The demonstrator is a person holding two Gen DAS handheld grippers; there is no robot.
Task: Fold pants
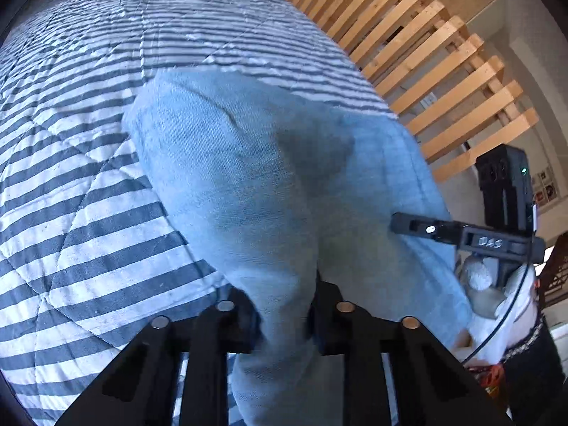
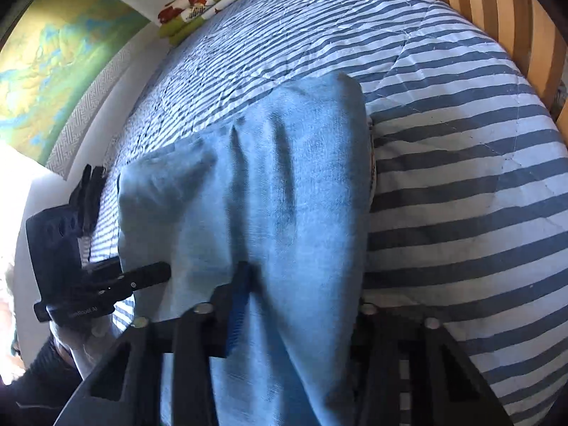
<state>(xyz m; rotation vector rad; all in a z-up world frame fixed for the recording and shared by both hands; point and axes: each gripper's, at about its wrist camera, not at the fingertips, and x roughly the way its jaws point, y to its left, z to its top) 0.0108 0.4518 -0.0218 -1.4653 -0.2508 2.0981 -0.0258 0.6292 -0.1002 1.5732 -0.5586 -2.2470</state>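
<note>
Fingers of both grippers, left [image 1: 284,316] and right [image 2: 301,305], clench the near edge of the light-blue pants [image 1: 269,177], which fill mid-frame on the striped bed [image 1: 71,195]. Lifting both corners evenly should keep the fold square.

You've got a quilted blue-and-white striped bedspread [image 1: 88,184] covering the bed, and pale wooden slats [image 1: 426,53] run along its far side. At the head sits a folded green, red-flowered cloth [image 2: 209,3], and a green-and-yellow map [image 2: 53,64] hangs on the white wall.
</note>
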